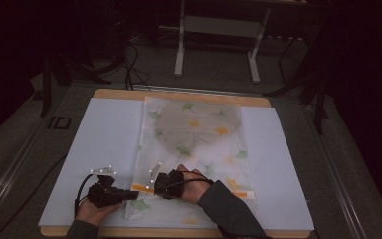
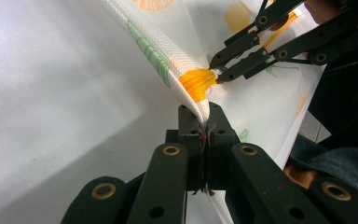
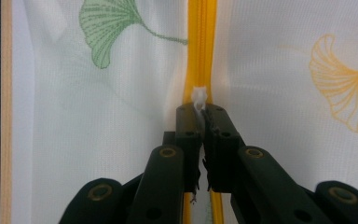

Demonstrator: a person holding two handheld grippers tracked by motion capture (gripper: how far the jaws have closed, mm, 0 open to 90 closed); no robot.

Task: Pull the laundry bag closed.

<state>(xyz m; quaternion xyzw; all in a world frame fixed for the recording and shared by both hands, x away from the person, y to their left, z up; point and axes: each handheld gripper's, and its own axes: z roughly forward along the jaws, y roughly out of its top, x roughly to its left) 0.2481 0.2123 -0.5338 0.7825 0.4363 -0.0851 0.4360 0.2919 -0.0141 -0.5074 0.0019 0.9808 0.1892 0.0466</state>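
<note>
A white mesh bag (image 1: 194, 144) printed with green and orange ginkgo leaves lies flat on the table, with something grey (image 1: 199, 122) showing through its far half. An orange zipper (image 3: 200, 42) runs across its near end. My left gripper (image 2: 205, 116) is shut on the bag's fabric edge beside the zipper's orange end (image 2: 196, 84), lifting it into a fold. My right gripper (image 3: 201, 111) is shut on the white zipper pull (image 3: 199, 95). In the high view the left gripper (image 1: 131, 194) and right gripper (image 1: 155, 185) stand close together at the bag's near left corner.
The bag rests on a white sheet (image 1: 104, 144) that covers a wooden table (image 1: 119, 93). A person's sleeve (image 1: 229, 211) crosses the near edge. Beyond the table stand a metal frame (image 1: 216, 30) and cables on a dark floor.
</note>
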